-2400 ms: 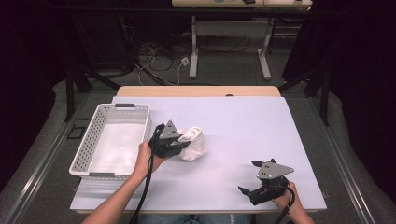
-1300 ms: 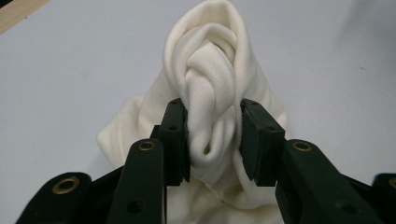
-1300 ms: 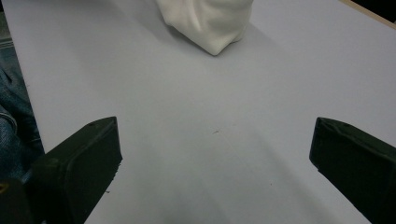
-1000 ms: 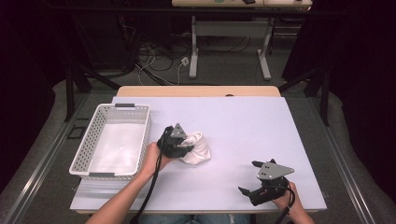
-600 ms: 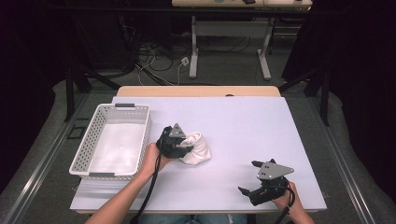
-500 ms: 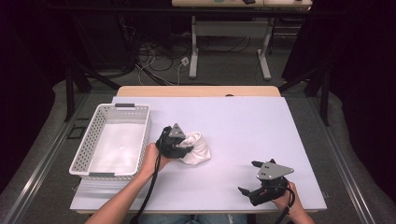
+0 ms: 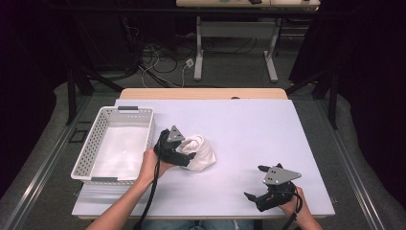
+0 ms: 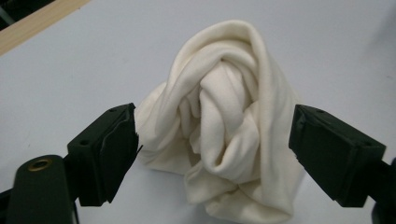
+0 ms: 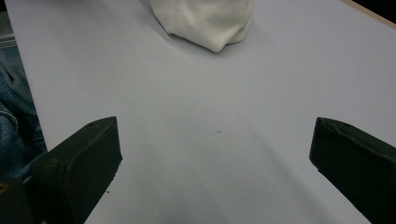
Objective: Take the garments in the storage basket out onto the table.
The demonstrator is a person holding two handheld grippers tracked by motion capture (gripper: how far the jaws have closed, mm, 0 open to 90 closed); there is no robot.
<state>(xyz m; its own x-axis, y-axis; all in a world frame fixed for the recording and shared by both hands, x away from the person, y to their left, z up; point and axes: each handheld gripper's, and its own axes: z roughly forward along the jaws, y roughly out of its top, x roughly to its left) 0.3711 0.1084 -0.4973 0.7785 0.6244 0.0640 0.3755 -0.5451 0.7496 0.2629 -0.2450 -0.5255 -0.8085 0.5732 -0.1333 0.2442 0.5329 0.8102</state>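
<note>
A crumpled cream cloth lies bunched on the white table top, just right of the basket. My left gripper points at it from the left. In the left gripper view the cloth stands as a twisted heap between the jaws of the left gripper. Those jaws have just been opening and now stand wide on either side of it, open, without pressing it. My right gripper rests near the table's front right, open, with bare table between its jaws. The cloth lies far ahead of it.
A white perforated basket stands at the table's left, with nothing inside. A wooden strip edges the far side of the table. Beyond it are a dark floor, cables and table legs. A person's jeans show at the left of the right gripper view.
The left gripper carried the cloth slightly right and toward me, then its jaws spread and let the cloth go. The right gripper has stayed still.
</note>
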